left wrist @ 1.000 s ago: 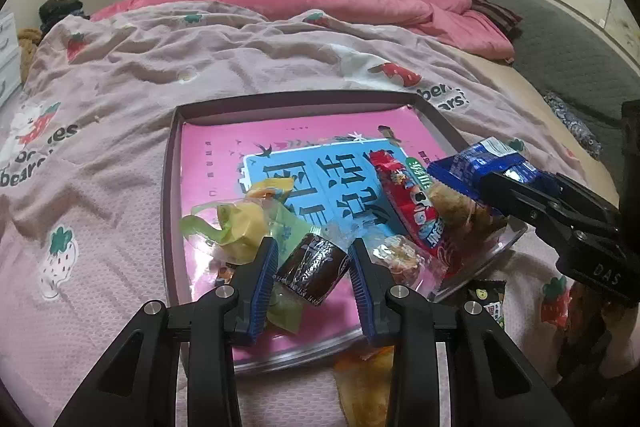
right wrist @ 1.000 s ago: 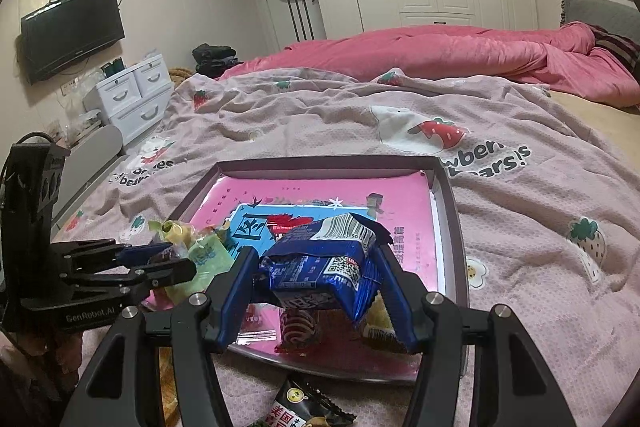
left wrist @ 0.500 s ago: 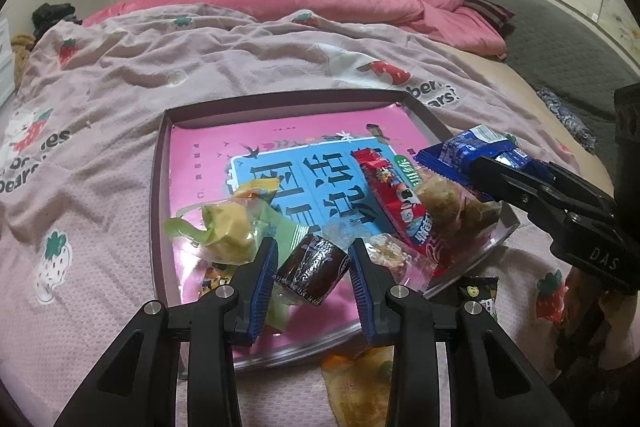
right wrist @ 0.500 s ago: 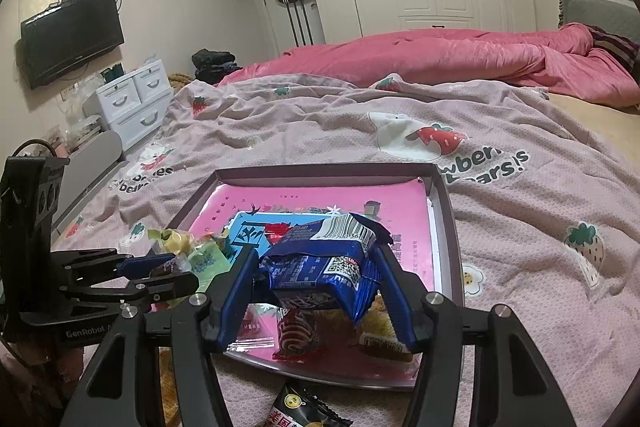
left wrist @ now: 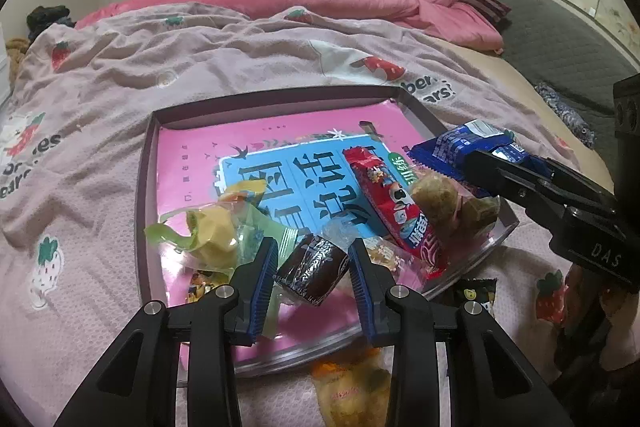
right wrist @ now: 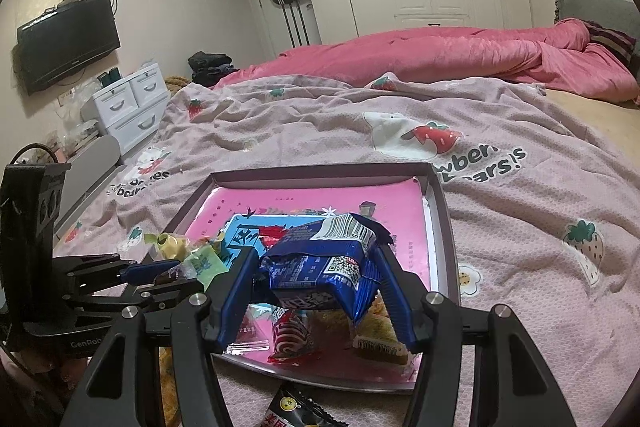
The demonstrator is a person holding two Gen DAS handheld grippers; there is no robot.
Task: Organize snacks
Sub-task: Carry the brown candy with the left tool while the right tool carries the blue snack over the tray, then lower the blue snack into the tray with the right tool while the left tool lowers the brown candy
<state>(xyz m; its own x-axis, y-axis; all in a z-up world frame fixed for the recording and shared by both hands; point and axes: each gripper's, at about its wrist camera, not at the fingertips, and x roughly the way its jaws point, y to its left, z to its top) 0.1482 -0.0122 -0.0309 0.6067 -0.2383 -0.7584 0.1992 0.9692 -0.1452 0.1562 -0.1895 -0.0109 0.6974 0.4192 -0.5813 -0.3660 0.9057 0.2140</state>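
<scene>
The left gripper (left wrist: pixel 313 269) squeezes a brown snack (left wrist: pixel 311 270) over the tray (left wrist: pixel 145 187) on the bed (left wrist: pixel 100 99), near the tray's 6 o'clock edge. The right gripper (right wrist: pixel 316 281) squeezes a blue snack bag (right wrist: pixel 320 267) above the tray's 4 o'clock corner. A red snack bar (left wrist: pixel 390 203) lies in the tray.

Two matte black handheld grippers. Left gripper (left wrist: pixel 312 267): angular black arms, ribbed blue pads (left wrist: pixel 265 279), silver round screws at the pivots. Right gripper (right wrist: pixel 314 285): same build, blue-lined fingers (right wrist: pixel 394 291), silver screws. White lettering on each body, "DAS" on one, apparently "GenRob…" on the other, cut off. Thin dark cable looping behind the left unit.
</scene>
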